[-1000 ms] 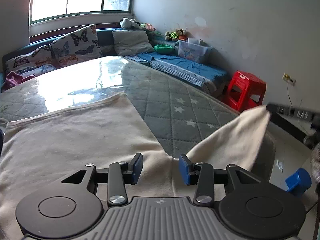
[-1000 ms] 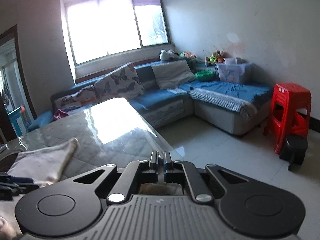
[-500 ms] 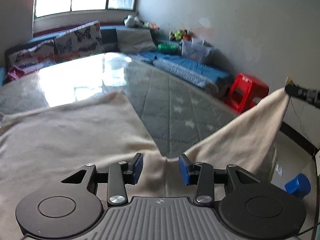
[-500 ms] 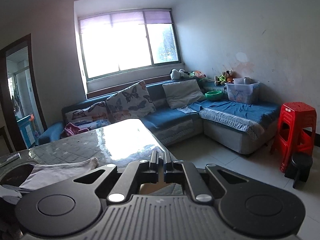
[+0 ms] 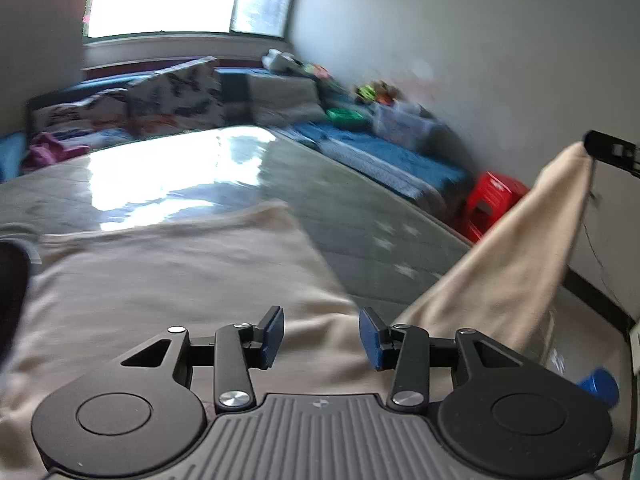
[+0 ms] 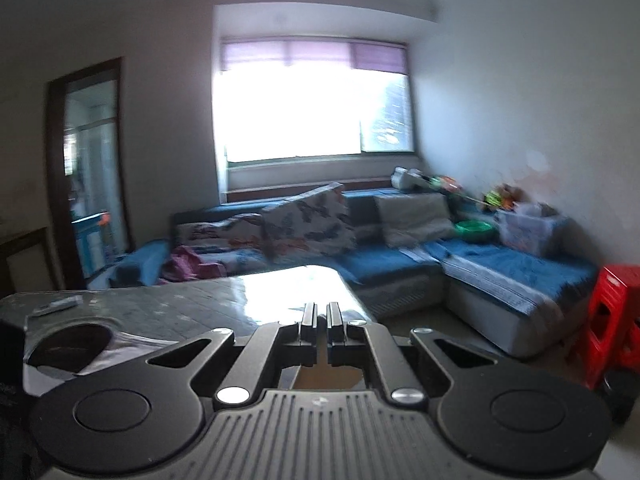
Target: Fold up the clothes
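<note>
A grey quilted table point(image 5: 360, 208) carries a cream garment point(image 5: 160, 280), one corner lifted high at the right. The left gripper point(image 5: 322, 332) hovers above the cloth, fingers spread apart. The right gripper point(image 6: 321, 316) is pinched onto that raised corner. No legible writing shows anywhere.

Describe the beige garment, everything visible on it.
The beige garment looks like soft, matte knit cloth, plain with no print visible. Most of it lies spread flat on the quilted grey table. One corner or sleeve is lifted off the right edge, stretched taut up to the right claw, which pinches its tip. The left claw hovers open over the cloth near its inner crease; contact cannot be told. The picture is motion-blurred.
</note>
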`<state>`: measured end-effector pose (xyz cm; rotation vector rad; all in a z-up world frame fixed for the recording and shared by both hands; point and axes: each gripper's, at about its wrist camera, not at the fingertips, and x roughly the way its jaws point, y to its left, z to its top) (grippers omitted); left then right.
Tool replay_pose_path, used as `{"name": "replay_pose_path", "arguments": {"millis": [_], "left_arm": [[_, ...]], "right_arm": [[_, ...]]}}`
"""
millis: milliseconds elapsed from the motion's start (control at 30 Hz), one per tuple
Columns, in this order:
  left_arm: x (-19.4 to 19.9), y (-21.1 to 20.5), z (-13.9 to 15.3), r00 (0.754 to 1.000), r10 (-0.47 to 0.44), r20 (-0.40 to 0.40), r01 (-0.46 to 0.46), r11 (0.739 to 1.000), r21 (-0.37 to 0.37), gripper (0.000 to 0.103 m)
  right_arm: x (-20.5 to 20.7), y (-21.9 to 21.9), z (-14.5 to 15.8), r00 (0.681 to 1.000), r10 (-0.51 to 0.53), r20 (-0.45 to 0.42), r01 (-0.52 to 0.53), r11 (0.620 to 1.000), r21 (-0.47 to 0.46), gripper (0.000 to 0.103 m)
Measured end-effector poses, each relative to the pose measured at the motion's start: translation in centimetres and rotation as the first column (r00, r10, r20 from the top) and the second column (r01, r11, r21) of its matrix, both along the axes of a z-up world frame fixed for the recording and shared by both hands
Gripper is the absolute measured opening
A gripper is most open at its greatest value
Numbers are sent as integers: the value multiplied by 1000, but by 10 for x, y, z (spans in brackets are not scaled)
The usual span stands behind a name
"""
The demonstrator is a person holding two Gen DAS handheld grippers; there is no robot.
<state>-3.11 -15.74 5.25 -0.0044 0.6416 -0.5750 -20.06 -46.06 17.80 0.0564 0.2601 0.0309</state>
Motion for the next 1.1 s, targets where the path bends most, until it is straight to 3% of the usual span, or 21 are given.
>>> {"name": "replay_pose_path", "arguments": {"millis": [167, 333, 567, 733, 867, 1000, 1100], "left_arm": [[-10, 52, 7, 996, 92, 21, -92, 996, -16, 47], [-23, 97, 4, 982, 190, 14, -190, 981, -26, 50], [-41, 147, -11, 951, 307, -27, -308, 951, -23, 51], [-52, 165, -15, 936, 349, -49, -351, 936, -27, 52], [-56, 171, -15, 929, 366, -49, -367, 930, -22, 54], [-58, 173, -14, 931, 362, -43, -363, 932, -14, 54], [-60, 175, -13, 932, 360, -38, -360, 933, -7, 54]], "right_arm": [[10, 55, 22, 989, 150, 17, -148, 986, -80, 3], [25, 120, 27, 943, 332, -4, -329, 935, -133, 3], [46, 195, 1, 832, 543, -112, -554, 821, -140, 3], [57, 237, -31, 739, 633, -231, -667, 735, -124, 4], [60, 255, -50, 674, 674, -304, -722, 688, -75, 5], [53, 251, -52, 658, 686, -312, -737, 672, -77, 10], [48, 234, -51, 682, 657, -322, -714, 694, -97, 14]]}}
